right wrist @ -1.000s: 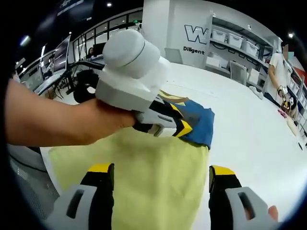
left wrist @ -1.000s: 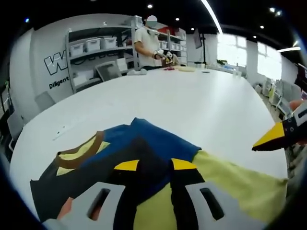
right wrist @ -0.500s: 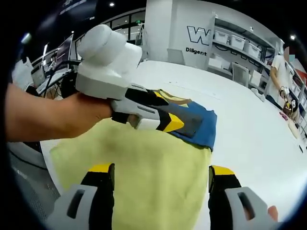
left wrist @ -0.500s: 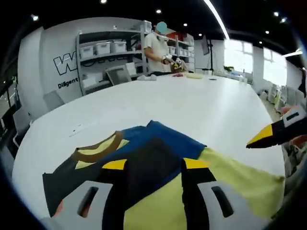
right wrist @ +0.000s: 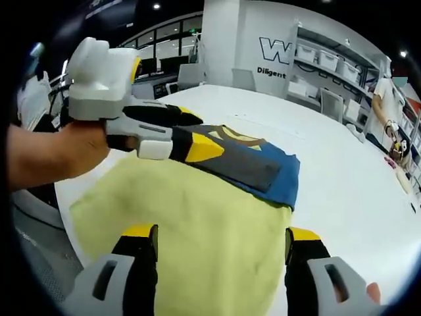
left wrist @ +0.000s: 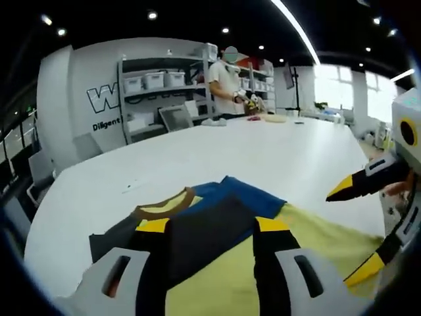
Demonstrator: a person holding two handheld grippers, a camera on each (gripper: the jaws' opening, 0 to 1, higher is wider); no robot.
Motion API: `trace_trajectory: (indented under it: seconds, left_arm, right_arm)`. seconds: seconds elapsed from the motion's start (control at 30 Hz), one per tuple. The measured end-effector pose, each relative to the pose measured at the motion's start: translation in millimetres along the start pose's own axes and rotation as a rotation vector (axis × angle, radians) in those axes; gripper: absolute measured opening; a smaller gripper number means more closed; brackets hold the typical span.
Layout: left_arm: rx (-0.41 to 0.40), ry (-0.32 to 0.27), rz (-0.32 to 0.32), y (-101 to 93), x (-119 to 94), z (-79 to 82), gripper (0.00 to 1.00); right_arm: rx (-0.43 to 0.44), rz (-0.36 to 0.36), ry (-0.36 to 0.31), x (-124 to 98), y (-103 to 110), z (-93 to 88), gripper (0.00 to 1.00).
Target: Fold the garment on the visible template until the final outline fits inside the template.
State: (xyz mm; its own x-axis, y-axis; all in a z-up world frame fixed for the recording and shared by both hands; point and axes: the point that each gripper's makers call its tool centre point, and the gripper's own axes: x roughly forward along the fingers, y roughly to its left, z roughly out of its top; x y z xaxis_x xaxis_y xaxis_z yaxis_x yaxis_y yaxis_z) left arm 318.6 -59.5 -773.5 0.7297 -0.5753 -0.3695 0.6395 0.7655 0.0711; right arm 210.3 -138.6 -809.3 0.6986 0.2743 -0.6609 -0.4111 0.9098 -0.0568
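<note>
On the white counter [right wrist: 342, 191] lies the garment [right wrist: 217, 217], its dark and blue collar end away from the person and its pale yellow body spread toward the near edge. In the right gripper view, the left hand-held gripper [right wrist: 191, 131] hovers above the dark panel, jaws parted and grasping nothing. The right hand-held gripper [right wrist: 220, 240] stands released too, its jaws straddling the yellow cloth. In the left gripper view, the garment [left wrist: 217, 224] lies between the spread jaws. No template outline can be made out. Risk: the yellow hem lies at the counter's near edge and a careless pull could drag it off.
</note>
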Motion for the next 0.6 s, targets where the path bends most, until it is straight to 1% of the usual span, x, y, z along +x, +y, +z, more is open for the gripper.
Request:
trace_trajectory:
  seconds: [0.03,0.1,0.2,0.3,0.37,0.43,0.6]
  left_arm:
    - [-0.002,-0.002,0.005,1.8,-2.3,0.1,0.46]
    - [-0.021,-0.011,0.023,11.0,-15.6,0.1,0.47]
    - [-0.016,-0.025,0.053,23.6,-34.0,-1.4,0.47]
    - [-0.022,-0.01,0.073,32.8,-47.1,-6.9,0.47]
    - [-0.025,-0.018,0.085,37.1,-54.7,-8.0,0.46]
    - [-0.037,-0.012,0.101,42.4,-64.1,-10.5,0.46]
    - [-0.046,-0.025,0.119,47.7,-85.7,-10.8,0.46]
  right_arm:
    - [0.0,0.0,0.0,-0.1,0.0,-0.1,0.76]
    - [-0.001,0.0,0.001,-0.6,0.2,-0.3,0.76]
    - [-0.003,0.0,-0.001,-1.5,0.3,0.2,0.76]
    - [-0.008,0.002,0.001,-1.5,1.3,-0.3,0.76]
    - [-0.01,0.002,0.0,-1.5,1.9,-0.2,0.76]
    - [-0.014,0.003,0.001,-1.4,2.2,-0.4,0.76]
    - [-0.017,0.003,0.003,-2.2,2.0,-0.8,0.75]
